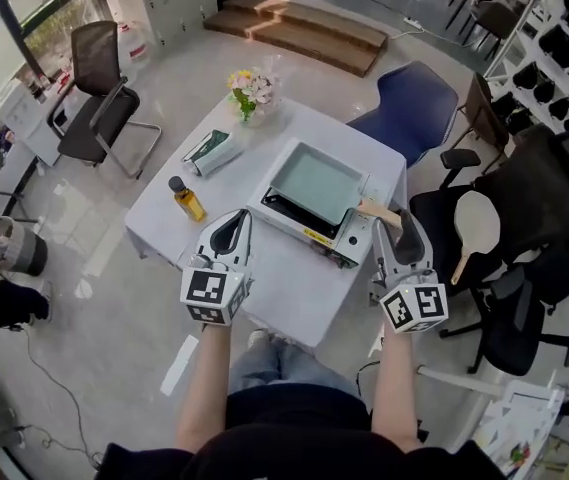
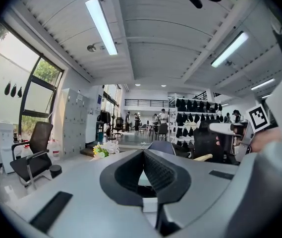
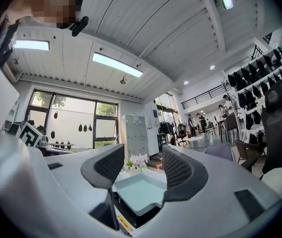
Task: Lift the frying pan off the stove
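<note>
A square pale-green frying pan (image 1: pixel 316 183) sits on a portable stove (image 1: pixel 309 226) on the white table (image 1: pixel 294 278), its wooden handle (image 1: pixel 379 211) pointing right. My right gripper (image 1: pixel 404 224) hovers open just beside the handle's end, nothing between its fingers. In the right gripper view the pan (image 3: pixel 141 192) and stove (image 3: pixel 131 218) show through the gap of the gripper (image 3: pixel 143 165). My left gripper (image 1: pixel 232 226) is held near the stove's left front corner. Seen from its own view, the left gripper (image 2: pixel 143 155) has both jaws pressed together and holds nothing.
An oil bottle (image 1: pixel 187 199), a green-and-white box (image 1: pixel 211 152) and a small flower bunch (image 1: pixel 249 93) stand on the table's left and far parts. A blue chair (image 1: pixel 404 108) and black office chairs (image 1: pixel 464 218) crowd the right side; a pale round paddle (image 1: pixel 476 223) lies there.
</note>
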